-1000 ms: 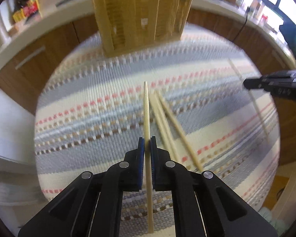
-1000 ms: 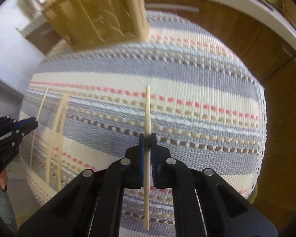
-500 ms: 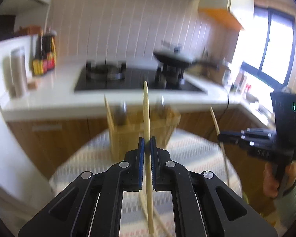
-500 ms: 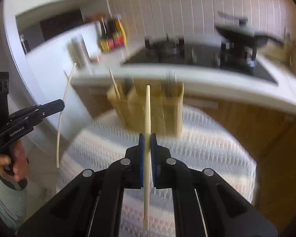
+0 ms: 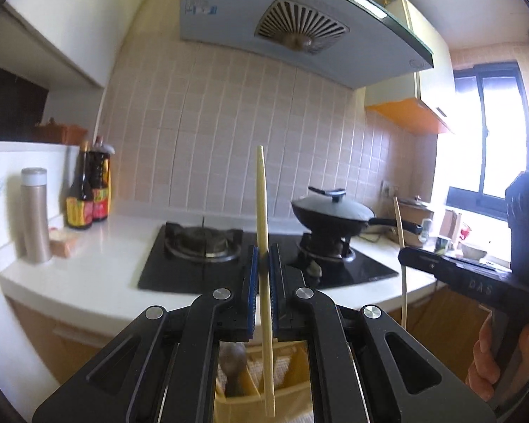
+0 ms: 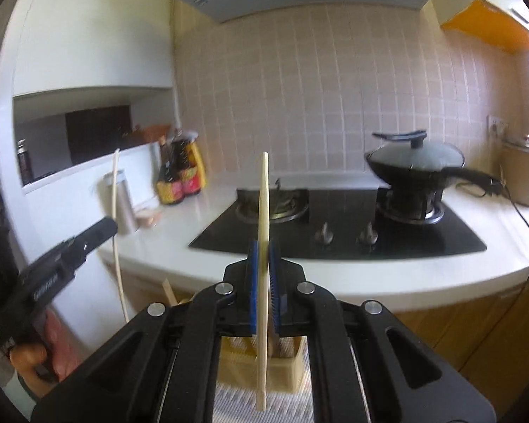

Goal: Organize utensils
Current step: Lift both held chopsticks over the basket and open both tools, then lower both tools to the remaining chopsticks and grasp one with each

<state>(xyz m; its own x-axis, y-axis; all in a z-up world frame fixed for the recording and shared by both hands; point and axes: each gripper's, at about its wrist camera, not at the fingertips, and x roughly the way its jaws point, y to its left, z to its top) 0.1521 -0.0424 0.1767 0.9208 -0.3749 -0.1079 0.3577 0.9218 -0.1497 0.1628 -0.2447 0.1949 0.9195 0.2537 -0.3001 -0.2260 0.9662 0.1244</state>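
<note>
My left gripper [image 5: 261, 259] is shut on a pale wooden chopstick [image 5: 262, 197] held upright; its lower end hangs over the wooden utensil holder [image 5: 250, 384], seen between the arms. My right gripper [image 6: 261, 252] is shut on another upright chopstick [image 6: 263, 197], its lower end in front of the same holder [image 6: 239, 359]. The right gripper and its chopstick [image 5: 400, 225] show at the right of the left wrist view. The left gripper [image 6: 105, 227] and its chopstick [image 6: 115, 190] show at the left of the right wrist view.
Behind the holder runs a white counter [image 5: 98, 271] with a black gas hob [image 6: 335, 225], a lidded wok [image 6: 414, 162], sauce bottles [image 5: 88, 190] and a metal flask [image 5: 35, 215]. A rice cooker [image 6: 523, 172] stands at the right. Striped cloth [image 6: 229, 402] lies below the holder.
Both grippers have risen from the striped cloth and tilted up, each carrying its chopstick from lying flat to upright above the holder. The view now shows the counter and wall.
</note>
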